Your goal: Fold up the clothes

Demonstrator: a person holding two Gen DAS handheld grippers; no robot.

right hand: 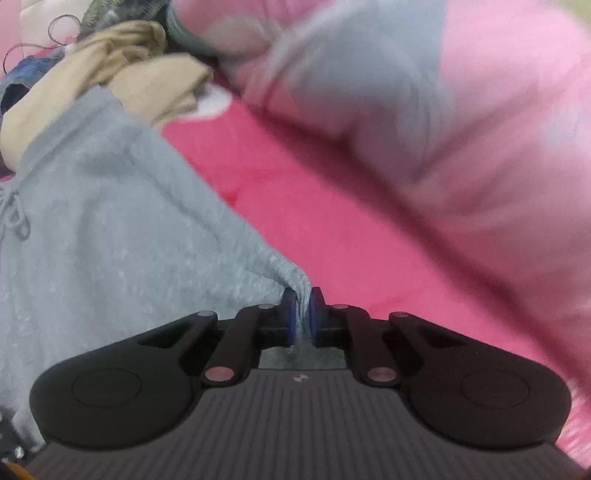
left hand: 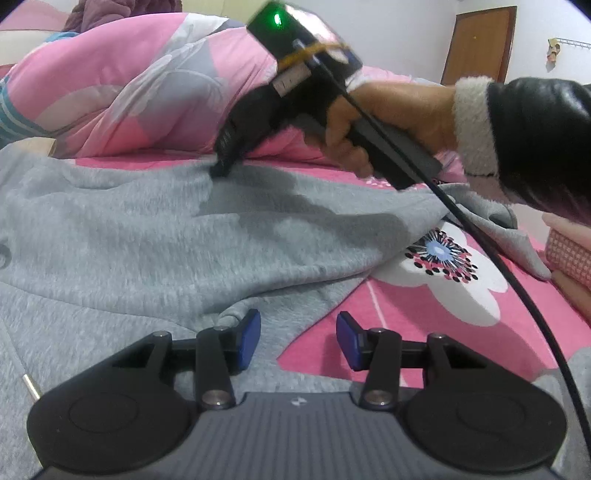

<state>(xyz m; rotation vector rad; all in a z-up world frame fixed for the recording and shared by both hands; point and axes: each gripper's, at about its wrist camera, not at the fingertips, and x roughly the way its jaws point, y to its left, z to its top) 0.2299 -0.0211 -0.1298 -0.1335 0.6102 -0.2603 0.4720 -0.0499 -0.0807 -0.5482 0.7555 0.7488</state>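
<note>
Right claw (right hand: 302, 314) pinched on grey sweatshirt (right hand: 110, 229) edge; left claw (left hand: 298, 339) spread, empty, above pink bedsheet (left hand: 424, 332).

Bed sheet (left hand: 424, 314): hot pink, large white flower print with dotted dark centre, lower right of left wrist view; fills centre of right wrist view. Quilt (left hand: 122, 92): pink, grey and white patches, bunched, upper left. Wall (left hand: 406, 33): plain white, top right. Door (left hand: 476, 44): brown wood, upper right corner. Wall rack (left hand: 569, 45): thin white rail, something small hanging, far right. Pile of tan and dark fabrics (right hand: 122, 74): upper left of right wrist view. Light: even, indoor.
</note>
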